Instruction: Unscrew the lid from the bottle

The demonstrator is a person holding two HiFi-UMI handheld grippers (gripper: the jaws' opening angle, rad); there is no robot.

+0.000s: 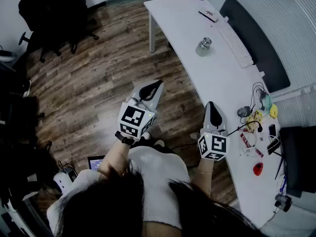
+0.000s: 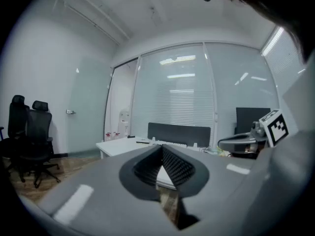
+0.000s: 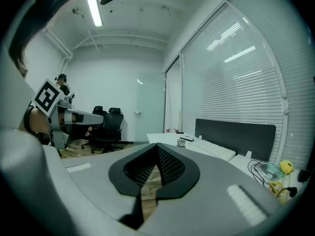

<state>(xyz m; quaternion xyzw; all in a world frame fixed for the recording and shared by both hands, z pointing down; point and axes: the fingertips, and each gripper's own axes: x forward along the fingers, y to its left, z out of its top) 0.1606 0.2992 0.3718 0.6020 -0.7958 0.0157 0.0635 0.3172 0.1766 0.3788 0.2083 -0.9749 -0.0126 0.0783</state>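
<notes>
Left claw point(image 1: 155, 87): grey moulded shell with black ribbed pads, closed tight on nothing. You hold it over the wood-plank floor point(image 1: 94, 88).
Right claw point(image 1: 212, 107): same build, also closed and empty, just beside the table's near edge.
Table point(image 1: 217, 80): white, smooth, long and curved.
Bottle point(image 1: 203, 47): small, squat and rounded, lid point(image 1: 206, 42) on. It stands upright on the table, well beyond both of your claws and near a white keyboard point(image 1: 236, 44).
Office chairs point(image 1: 52, 16): black, far left.

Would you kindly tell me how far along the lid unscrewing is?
Nothing looks done: the bottle stands untouched on the desk, lid apparently on. Nothing in hand: the left gripper and right gripper are shut, empty, away from it. Left: reaching, gripping, unscrewing.
</notes>
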